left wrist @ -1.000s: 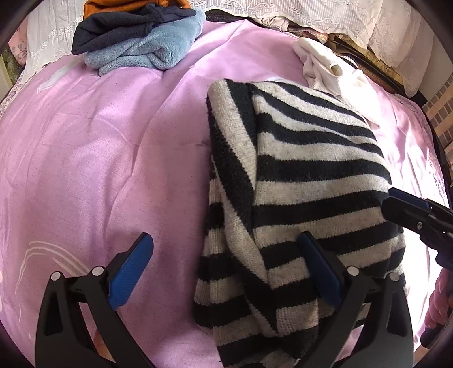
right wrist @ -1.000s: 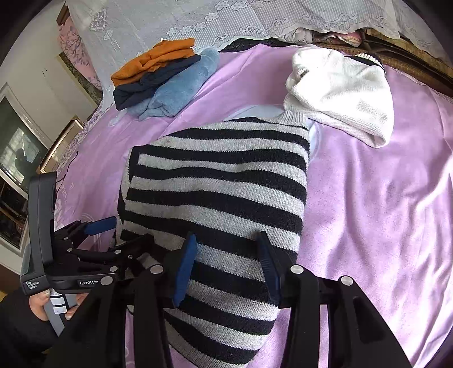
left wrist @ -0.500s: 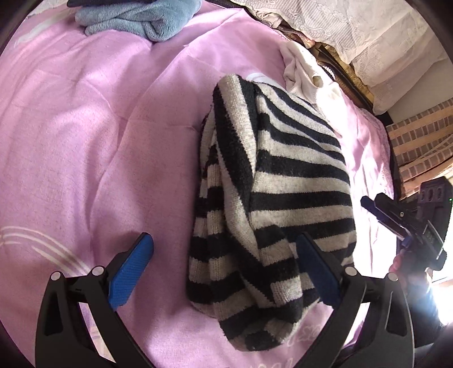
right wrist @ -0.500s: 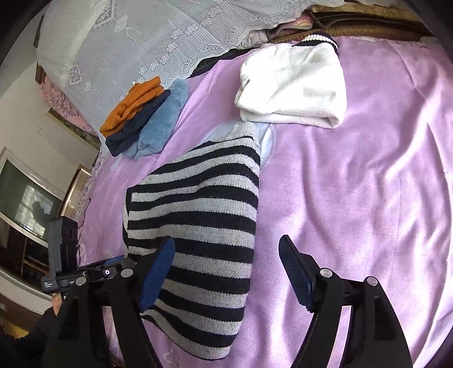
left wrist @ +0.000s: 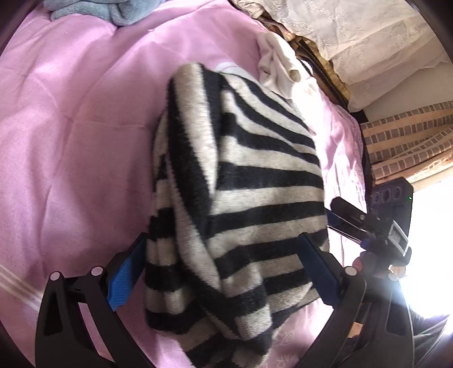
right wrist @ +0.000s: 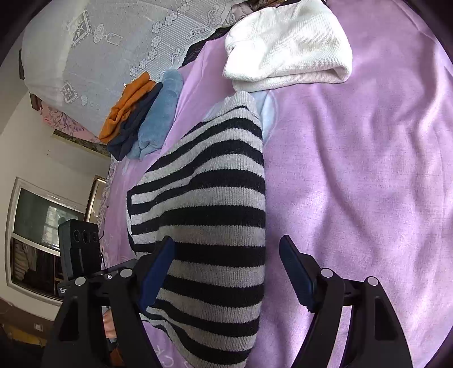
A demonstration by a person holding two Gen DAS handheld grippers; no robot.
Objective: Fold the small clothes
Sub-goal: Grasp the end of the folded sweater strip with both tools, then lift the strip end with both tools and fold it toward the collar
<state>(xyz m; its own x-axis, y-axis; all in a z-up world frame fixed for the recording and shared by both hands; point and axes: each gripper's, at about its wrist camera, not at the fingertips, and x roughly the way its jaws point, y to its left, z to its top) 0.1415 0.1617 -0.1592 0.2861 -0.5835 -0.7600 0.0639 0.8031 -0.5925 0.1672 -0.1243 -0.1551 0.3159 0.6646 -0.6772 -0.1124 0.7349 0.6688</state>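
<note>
**A:** Take me through the left wrist view first.

**B:** My left gripper has its jaws wide apart, clamped on nothing. The near end of the folded striped sweater lies between the blue pads; I can't tell whether either pad brushes the knit. The sweater sits on the pink bedspread with its long axis running away from me toward the white garment at its far end. To the left of it I have broad bare bedspread to move in. To the right the bed edge is close, and the right gripper hangs there just beside the sweater's side. A blue towel lies at the top left.

**A:** Any writing?

**B:** Faint lettering on the bedspread below the sweater, too blurred to read.

**A:** And the right wrist view?

**B:** My right gripper also stands open, holding nothing; the sweater's right edge runs up between the pads, and its collar end points toward the white garment. Right of that edge is plenty of bare bedspread. On the left, the left gripper is near the bed edge; its small white label is illegible. A folded stack of clothes, orange, navy and blue, lies far left.
</note>
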